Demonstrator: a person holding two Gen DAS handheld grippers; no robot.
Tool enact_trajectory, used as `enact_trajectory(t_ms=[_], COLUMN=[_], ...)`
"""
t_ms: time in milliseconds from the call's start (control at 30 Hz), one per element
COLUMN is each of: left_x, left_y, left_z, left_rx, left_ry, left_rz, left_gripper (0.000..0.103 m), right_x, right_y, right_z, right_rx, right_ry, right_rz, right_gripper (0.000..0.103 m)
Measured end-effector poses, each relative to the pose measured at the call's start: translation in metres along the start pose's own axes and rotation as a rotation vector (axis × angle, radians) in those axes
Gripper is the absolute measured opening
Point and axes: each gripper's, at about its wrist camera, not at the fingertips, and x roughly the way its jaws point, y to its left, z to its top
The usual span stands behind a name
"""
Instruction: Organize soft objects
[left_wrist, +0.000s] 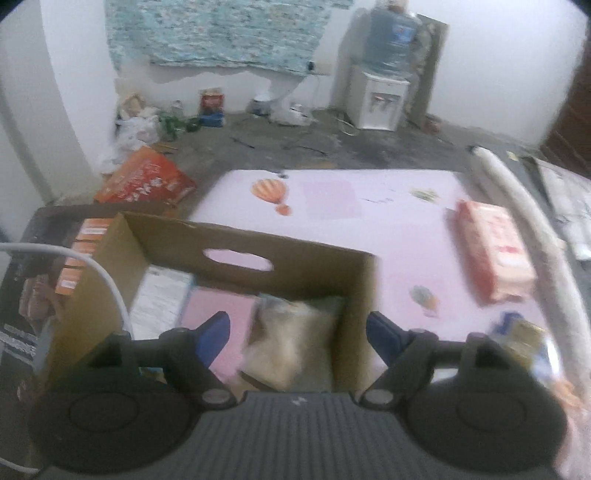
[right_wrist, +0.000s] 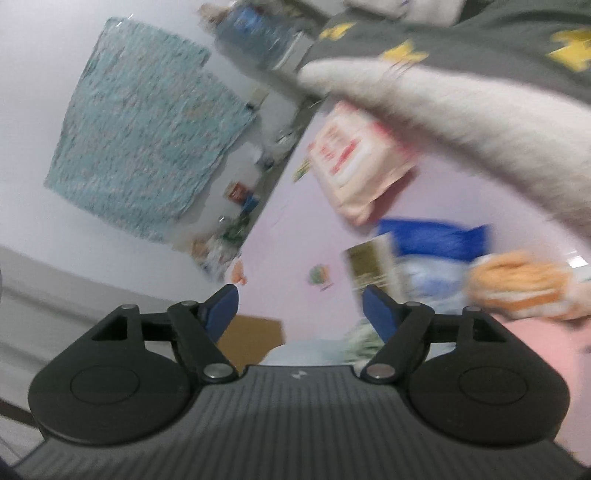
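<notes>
Left gripper: jaws released, spread wide above the cardboard box; nothing pressed between the blue pads.
Box: at the near left of the pink table, open on top, with a handle slot in its far wall.
Pale soft packet: lies inside the box, against its right wall, below the open jaws.
Right gripper: jaws released, holding nothing, tilted view over the table.
Pink-and-white packet: on the table, far right of the box.
Blue bag: just beside an orange soft thing, both blurred.
</notes>
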Motion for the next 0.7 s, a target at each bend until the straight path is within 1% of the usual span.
enact_trajectory(t_ms=[33, 167, 300, 400, 500, 600, 633, 700], left_x=[-0.006, -0.019, -0.028, -0.027, -0.021, -0.009, -0.006, 0.002], left_y=[-0.012, -0.058, -0.106, -0.145, -0.190, -0.230, -0.240, -0.262], left_z=[-0.003, -0.019, -0.042, -0.064, -0.091, -0.119, -0.125, -0.134], left_rx=[0.012, 0.064, 0.103, 0.122, 0.166, 0.216, 0.237, 0.300], left_ry=[0.010, 0.067, 0.137, 0.213, 0.294, 0.368, 0.377, 0.379], left_rz=[-0.024, -0.081, -0.154, -0.238, -0.315, -0.365, -0.373, -0.366], left_gripper=[0.082, 0.082, 0.082, 0.081, 0.079, 0.076, 0.075, 0.074], right_x=[-0.010, -0.042, -0.064, -0.074, -0.079, -0.077, -0.076, -0.074], right_y=[-0.009, -0.040, -0.056, -0.066, -0.086, -0.110, -0.121, -0.138], right_z=[0.003, 0.017, 0.018, 0.012, 0.006, -0.001, -0.004, -0.012], right_rx=[0.008, 0.017, -0.017, -0.009, 0.058, 0.143, 0.192, 0.284], right_ry=[-0.007, -0.008, 0.043, 0.092, 0.151, 0.208, 0.224, 0.248], right_rz=[-0.013, -0.074, -0.120, -0.137, -0.150, -0.175, -0.171, -0.161], right_gripper=[0.075, 0.075, 0.075, 0.075, 0.075, 0.075, 0.075, 0.075])
